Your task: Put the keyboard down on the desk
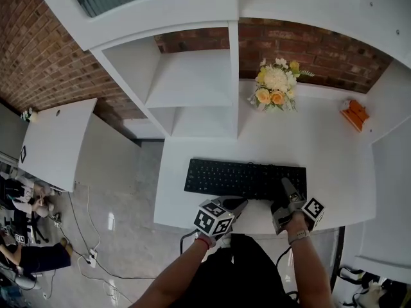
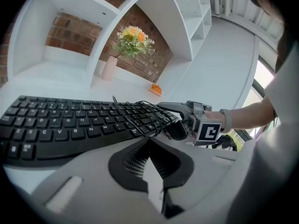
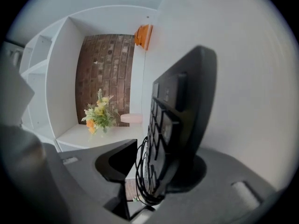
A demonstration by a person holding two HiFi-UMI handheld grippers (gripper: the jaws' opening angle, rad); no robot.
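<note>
Keyboard lies flat on white tabletop, lower centre of head view, cable coiled at its right end. L gripper clenched, empty, tip just beside keyboard's near edge. R gripper released, jaws apart w/ keyboard's right end btwn them.

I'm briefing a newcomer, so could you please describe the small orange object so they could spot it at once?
Start at the white desk below the brick wall. Beyond the black keyboard, look right of the flower bouquet, towards the desk's far right corner. The orange object lies there alone, the only solid bright orange thing, low and boxy.
</note>
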